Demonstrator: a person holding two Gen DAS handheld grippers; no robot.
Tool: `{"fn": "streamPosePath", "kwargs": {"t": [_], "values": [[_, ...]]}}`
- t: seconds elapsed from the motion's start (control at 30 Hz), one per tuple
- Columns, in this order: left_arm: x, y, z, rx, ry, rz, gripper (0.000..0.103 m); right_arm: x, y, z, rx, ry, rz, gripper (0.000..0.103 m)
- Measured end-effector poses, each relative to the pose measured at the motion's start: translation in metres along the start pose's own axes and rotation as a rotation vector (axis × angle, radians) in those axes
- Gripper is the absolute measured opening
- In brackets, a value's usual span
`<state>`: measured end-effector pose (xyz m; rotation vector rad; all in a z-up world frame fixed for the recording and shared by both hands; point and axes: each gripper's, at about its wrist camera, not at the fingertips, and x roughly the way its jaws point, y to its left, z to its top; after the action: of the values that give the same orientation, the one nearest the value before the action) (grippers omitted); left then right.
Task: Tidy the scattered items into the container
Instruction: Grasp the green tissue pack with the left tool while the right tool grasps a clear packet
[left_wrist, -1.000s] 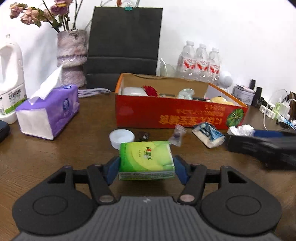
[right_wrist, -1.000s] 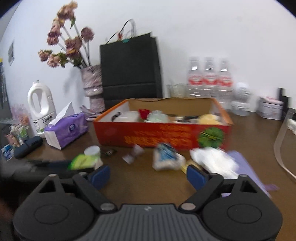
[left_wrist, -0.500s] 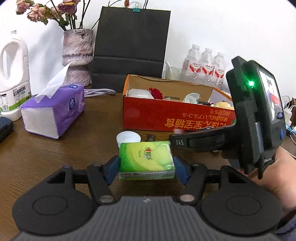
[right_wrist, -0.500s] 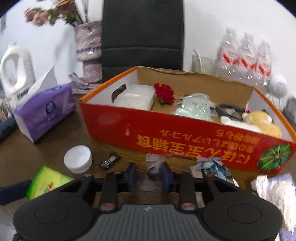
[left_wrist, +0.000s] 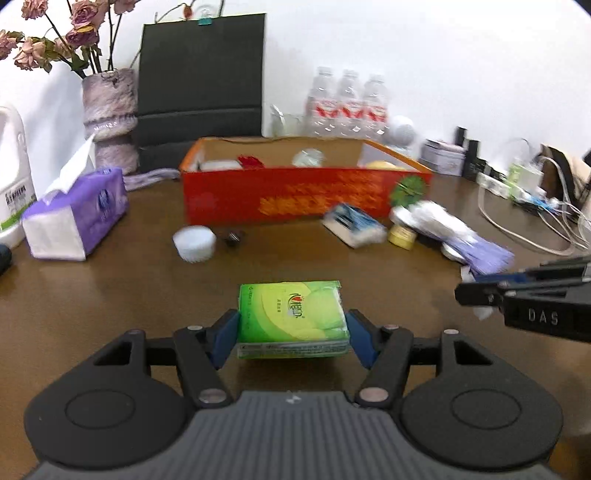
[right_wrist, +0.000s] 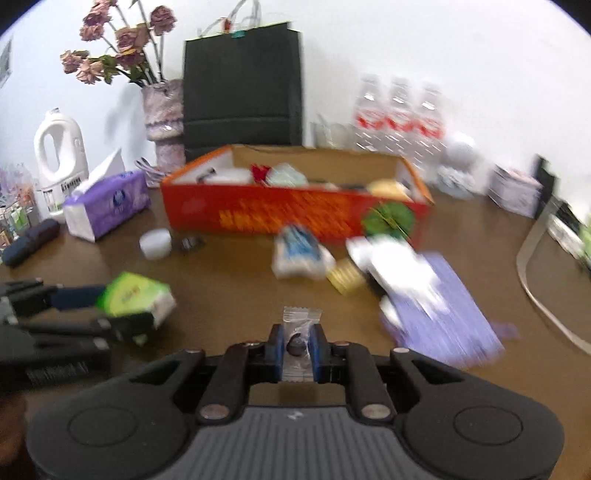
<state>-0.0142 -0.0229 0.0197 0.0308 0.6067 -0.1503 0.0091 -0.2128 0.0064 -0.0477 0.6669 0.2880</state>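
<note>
Motion blur smears the orange cardboard box (left_wrist: 295, 197) and the white-and-purple clutter before it, so its printed lettering and most of its contents cannot be made out. The left tongs (left_wrist: 293, 334) grip a soft, rectangular green tissue pack (left_wrist: 291, 317) by its short sides above the brown desk (left_wrist: 110, 295). The right tongs (right_wrist: 297, 347) are clenched on a small crinkly clear sachet (right_wrist: 300, 325) with something dark inside, its lower part hidden between the blue pads.
</note>
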Motion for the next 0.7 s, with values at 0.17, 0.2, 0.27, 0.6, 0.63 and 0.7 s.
{"fn": "streamPosePath", "kwargs": {"t": [0.17,0.2,0.27,0.6,0.63,0.7], "values": [[-0.022,-0.021,-0.027,0.068,0.014,0.061,0.067,-0.021,0.004,-0.029,-0.027,0.011,0.052,0.014],[-0.024,-0.022,-0.029,0.073,0.023,0.065,0.068,-0.022,0.005,-0.031,-0.032,0.007,0.064,0.014],[-0.026,-0.024,-0.033,0.076,0.034,0.071,0.07,-0.02,0.007,-0.033,-0.031,0.004,0.097,0.014],[-0.012,-0.015,-0.018,0.015,0.089,0.072,0.08,-0.023,0.018,-0.038,-0.072,-0.014,0.137,0.031],[-0.008,-0.013,-0.016,-0.006,0.1,0.062,0.077,-0.022,0.019,-0.038,-0.071,-0.011,0.137,0.03],[-0.006,-0.014,-0.014,-0.01,0.095,0.062,0.066,-0.019,0.022,-0.039,-0.081,-0.003,0.135,0.027]]}}
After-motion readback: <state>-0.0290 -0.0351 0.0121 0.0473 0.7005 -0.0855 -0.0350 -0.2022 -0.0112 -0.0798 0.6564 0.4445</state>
